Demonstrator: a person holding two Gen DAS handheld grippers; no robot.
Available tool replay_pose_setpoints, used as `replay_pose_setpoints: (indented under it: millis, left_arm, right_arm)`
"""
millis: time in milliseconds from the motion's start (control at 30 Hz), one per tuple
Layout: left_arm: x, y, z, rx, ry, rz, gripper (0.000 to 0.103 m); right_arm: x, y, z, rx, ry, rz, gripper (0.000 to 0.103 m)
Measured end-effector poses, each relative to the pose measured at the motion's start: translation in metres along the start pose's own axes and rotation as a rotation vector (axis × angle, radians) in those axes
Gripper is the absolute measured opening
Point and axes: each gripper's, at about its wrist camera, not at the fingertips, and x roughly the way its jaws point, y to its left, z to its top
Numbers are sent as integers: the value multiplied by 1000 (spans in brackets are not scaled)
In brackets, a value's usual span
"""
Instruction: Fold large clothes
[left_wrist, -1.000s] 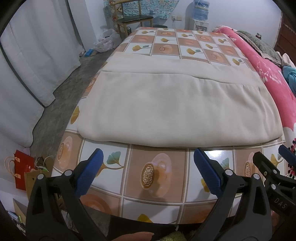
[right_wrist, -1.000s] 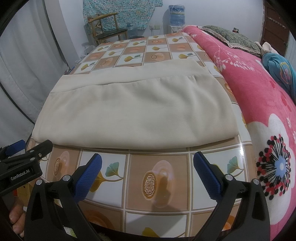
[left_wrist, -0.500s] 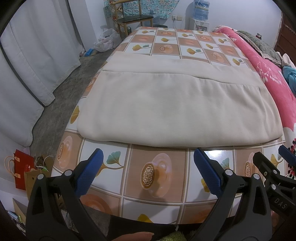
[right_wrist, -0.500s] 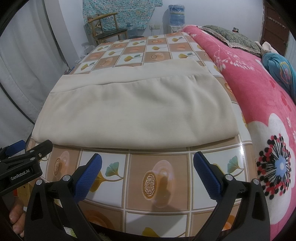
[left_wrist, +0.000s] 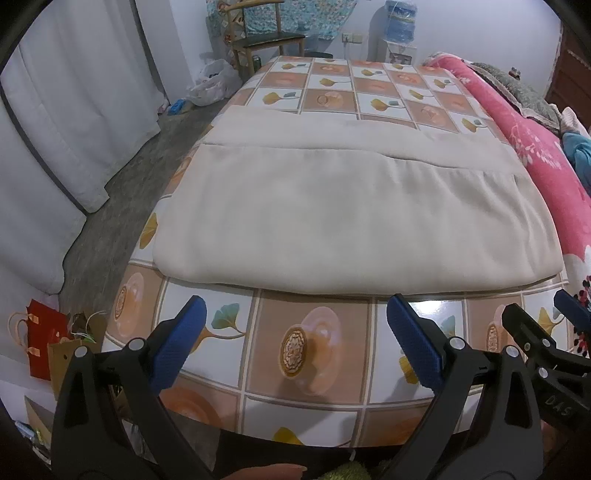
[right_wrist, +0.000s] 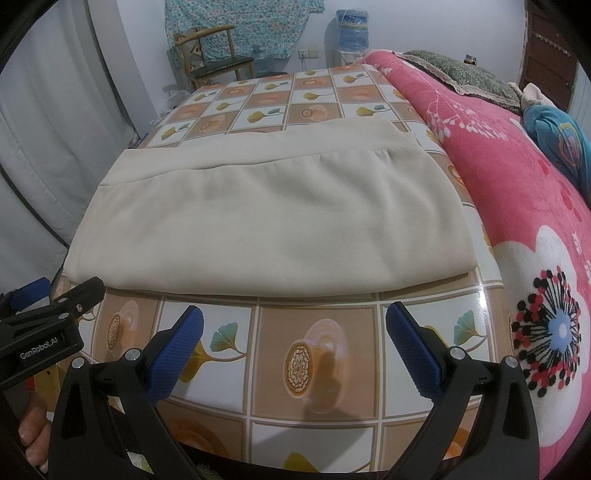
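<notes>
A large beige garment lies folded flat on a table with a tile-pattern cover; a lower layer sticks out along its far edge. My left gripper hangs open over the near table edge, short of the garment's near fold, with nothing between its blue pads. My right gripper is open too, empty, just short of the same fold. The right gripper's tip shows at the right of the left wrist view. The left gripper's tip shows at the left of the right wrist view.
A pink floral blanket covers a bed along the table's right side. White curtains and bare floor lie to the left, with paper bags near the corner. A wooden chair and water bottle stand beyond the far end.
</notes>
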Motion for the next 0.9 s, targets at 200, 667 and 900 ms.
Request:
replay_pose_setpoints:
  millis: [200,667,900]
  left_arm:
    - [0,-1,1,-2,1,-6,95]
    - [-3,-9,0,9,-11,-13,95]
    - [-3,-8,0,8,-12,-12,95]
  right_arm:
    - [0,0,0,0,0,0,96]
    - [-2,-2,1,-5,-4,1,96]
    - [-2,-1,1,-5,-4,0,96]
